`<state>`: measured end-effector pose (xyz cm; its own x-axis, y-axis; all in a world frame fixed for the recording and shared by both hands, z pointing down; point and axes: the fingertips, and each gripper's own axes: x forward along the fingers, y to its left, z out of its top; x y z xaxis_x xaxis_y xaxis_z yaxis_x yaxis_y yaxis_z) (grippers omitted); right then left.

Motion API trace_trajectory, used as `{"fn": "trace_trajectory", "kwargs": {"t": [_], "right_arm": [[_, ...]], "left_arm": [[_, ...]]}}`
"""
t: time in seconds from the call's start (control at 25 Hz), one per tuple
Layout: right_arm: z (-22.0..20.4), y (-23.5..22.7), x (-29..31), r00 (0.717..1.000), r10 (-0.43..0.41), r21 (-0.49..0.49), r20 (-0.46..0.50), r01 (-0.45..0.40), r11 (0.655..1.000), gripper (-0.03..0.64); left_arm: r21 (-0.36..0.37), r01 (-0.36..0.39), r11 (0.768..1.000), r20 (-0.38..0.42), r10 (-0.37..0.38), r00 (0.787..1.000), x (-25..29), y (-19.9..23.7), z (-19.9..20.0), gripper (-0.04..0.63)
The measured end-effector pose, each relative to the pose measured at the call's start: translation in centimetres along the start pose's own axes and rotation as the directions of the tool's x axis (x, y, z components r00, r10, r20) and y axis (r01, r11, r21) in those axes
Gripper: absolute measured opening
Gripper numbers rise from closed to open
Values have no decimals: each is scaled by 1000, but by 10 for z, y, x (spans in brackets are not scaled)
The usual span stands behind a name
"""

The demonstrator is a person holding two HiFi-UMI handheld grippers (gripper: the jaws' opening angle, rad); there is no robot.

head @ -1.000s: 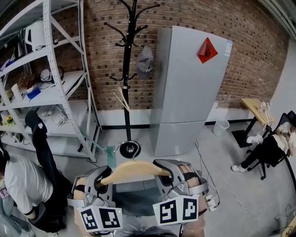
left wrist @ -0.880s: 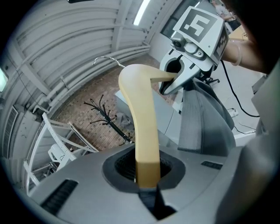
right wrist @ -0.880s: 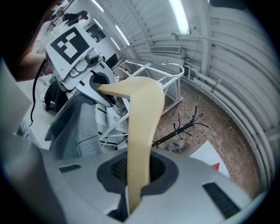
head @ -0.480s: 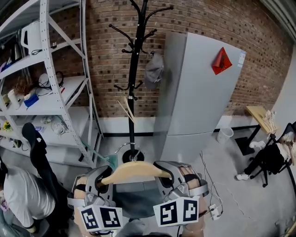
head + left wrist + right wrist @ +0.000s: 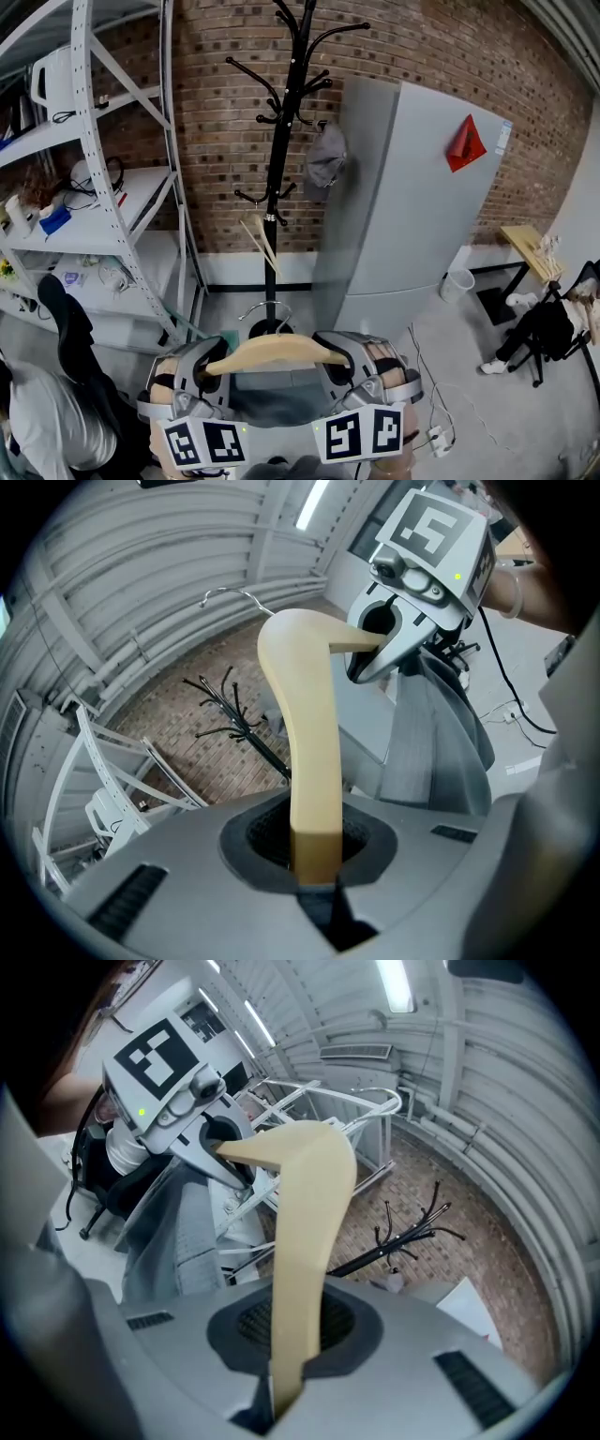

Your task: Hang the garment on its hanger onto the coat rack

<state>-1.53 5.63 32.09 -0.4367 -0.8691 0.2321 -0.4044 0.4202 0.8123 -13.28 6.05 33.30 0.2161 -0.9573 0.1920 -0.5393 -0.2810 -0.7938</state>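
A pale wooden hanger (image 5: 277, 352) with a metal hook lies level between my two grippers, low in the head view. My left gripper (image 5: 212, 364) is shut on its left end and my right gripper (image 5: 341, 360) on its right end. A grey garment (image 5: 272, 408) hangs from it between the grippers. The black coat rack (image 5: 284, 178) stands ahead against the brick wall, a grey cap (image 5: 324, 157) on one hook. In the left gripper view the hanger arm (image 5: 309, 752) rises out of the closed jaws (image 5: 315, 860). The right gripper view shows the other arm (image 5: 305, 1232) the same way (image 5: 286, 1368).
A grey fridge (image 5: 412, 206) stands just right of the rack. White metal shelving (image 5: 94, 187) with small items fills the left. A person in a white top (image 5: 42, 427) is at lower left, and another sits at far right (image 5: 548, 323). A white bin (image 5: 453, 284) stands by the wall.
The head view has swung, so the coat rack and fridge have shifted right and look nearer. Both grippers keep their hold on the hanger in the same place in the view.
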Motion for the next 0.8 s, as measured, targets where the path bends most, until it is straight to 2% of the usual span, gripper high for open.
{"fn": "trace_trajectory", "kwargs": {"t": [0.32, 0.8], "right_arm": [[-5, -6, 36, 1000, -14, 21, -4, 14, 1000, 28], [-28, -36, 104, 1000, -21, 45, 14, 21, 999, 26]], "left_arm": [[-12, 17, 1000, 31, -17, 999, 34, 8, -14, 29], [29, 25, 999, 36, -26, 999, 109, 27, -19, 30]]}}
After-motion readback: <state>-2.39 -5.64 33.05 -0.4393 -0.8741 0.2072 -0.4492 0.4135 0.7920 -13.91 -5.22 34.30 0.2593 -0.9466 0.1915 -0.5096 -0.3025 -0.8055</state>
